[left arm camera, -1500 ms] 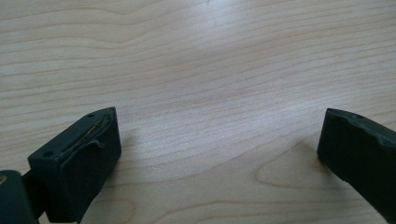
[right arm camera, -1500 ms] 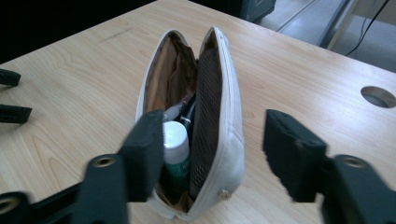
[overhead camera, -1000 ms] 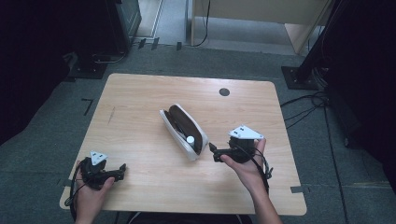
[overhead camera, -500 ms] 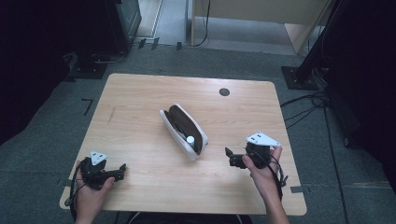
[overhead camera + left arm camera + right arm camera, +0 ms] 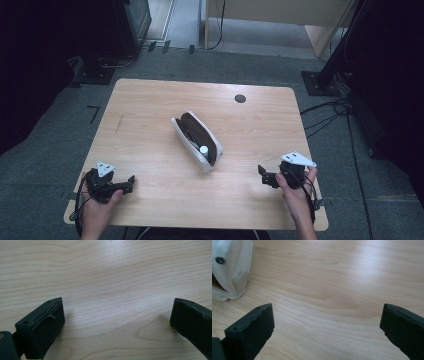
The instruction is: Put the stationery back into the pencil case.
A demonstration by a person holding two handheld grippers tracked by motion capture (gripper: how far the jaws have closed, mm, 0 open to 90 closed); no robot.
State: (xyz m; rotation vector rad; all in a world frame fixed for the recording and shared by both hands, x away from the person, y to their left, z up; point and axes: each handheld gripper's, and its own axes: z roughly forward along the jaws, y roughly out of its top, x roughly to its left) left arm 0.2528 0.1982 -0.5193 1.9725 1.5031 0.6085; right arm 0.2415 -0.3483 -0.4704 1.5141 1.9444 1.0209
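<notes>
Wood tabletop (image 5: 150, 115): pale grain, rounded corners, a small dark round spot (image 5: 240, 98) near its far edge.
Pouch (image 5: 196, 140): white outside, dark brown inside, lying open near the middle of the tabletop, its long axis running diagonally from far-left to near-right.
Inside the pouch: a small white round cap (image 5: 204, 149) shows toward its near end; what else lies in there is too dark to tell.
Left gripper (image 5: 131, 180): held low at the near-left corner of the tabletop, pointing right, well apart from the pouch; jaws spread wide with only bare wood between them in the left gripper view (image 5: 116, 320).
Right gripper (image 5: 261, 174): held at the near-right part of the tabletop, pointing left toward the pouch but clear of it; jaws spread wide over bare wood in the right gripper view (image 5: 327, 326).
Pouch in the right gripper view (image 5: 229, 270): its white end with a dark snap sits in the upper left corner, beyond the jaws and not between them.
Floor (image 5: 60, 130): grey carpet around the tabletop, with dark stands and cables at the edges.
</notes>
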